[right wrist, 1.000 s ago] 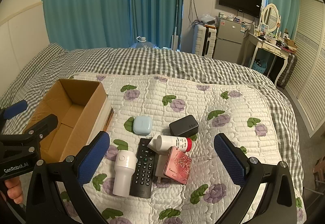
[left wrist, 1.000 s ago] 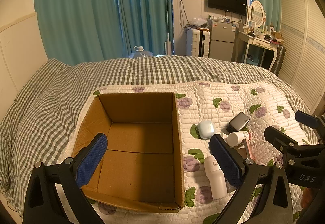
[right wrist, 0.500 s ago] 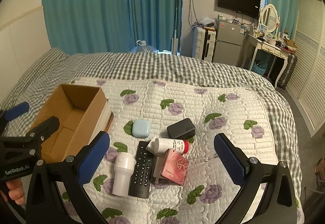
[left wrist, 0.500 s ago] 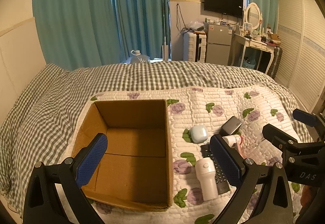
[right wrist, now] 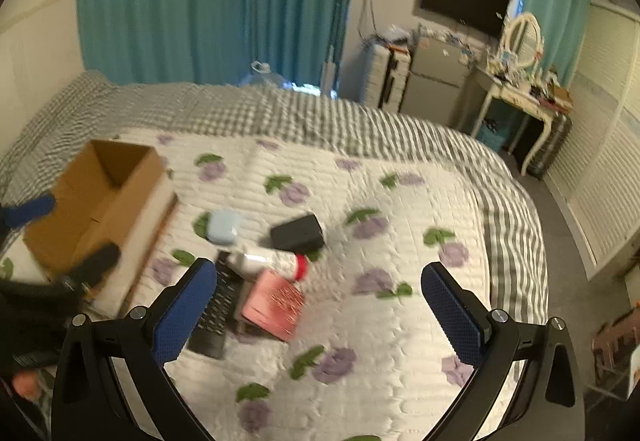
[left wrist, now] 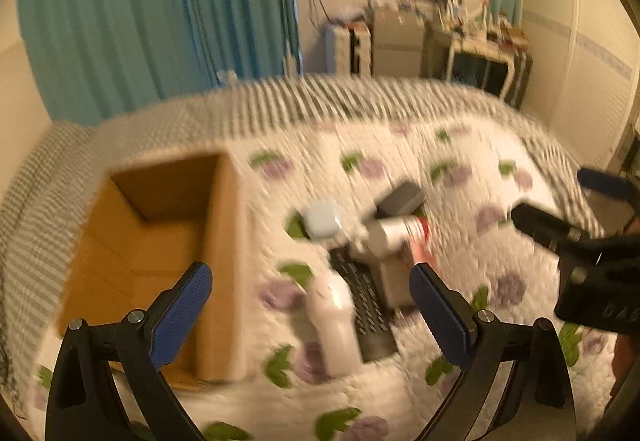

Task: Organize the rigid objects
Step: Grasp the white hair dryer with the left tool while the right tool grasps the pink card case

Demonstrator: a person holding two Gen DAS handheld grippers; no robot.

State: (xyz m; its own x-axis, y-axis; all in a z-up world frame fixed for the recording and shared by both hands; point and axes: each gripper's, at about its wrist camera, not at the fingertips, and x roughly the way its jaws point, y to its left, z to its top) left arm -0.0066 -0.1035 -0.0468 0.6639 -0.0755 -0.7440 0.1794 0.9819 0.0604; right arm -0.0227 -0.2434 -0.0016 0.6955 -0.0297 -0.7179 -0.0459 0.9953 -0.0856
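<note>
An open cardboard box point(left wrist: 160, 241) with a bare inside sits on the left of the quilt. Right of it lies a cluster: a light blue case point(left wrist: 322, 223), a black box point(left wrist: 400, 197), a white tube with a red cap point(left wrist: 394, 233), a black remote point(left wrist: 362, 301), a white bottle point(left wrist: 332, 325) and a pink case point(right wrist: 276, 303). My left gripper point(left wrist: 308, 281) hangs open above the bottle and remote, holding nothing. My right gripper point(right wrist: 320, 281) is open and empty over the quilt, just right of the pink case. Both views are motion-blurred.
The floral quilt point(right wrist: 400, 225) lies on a grey checked bedspread point(right wrist: 320, 121). Teal curtains, a small fridge point(right wrist: 436, 77) and a white dressing table point(right wrist: 520, 97) stand beyond the bed. The floor drops off at the bed's right edge.
Both grippers have swung to the right. The left gripper now frames the bottle and remote instead of the box. Nothing on the quilt has been moved or gripped.
</note>
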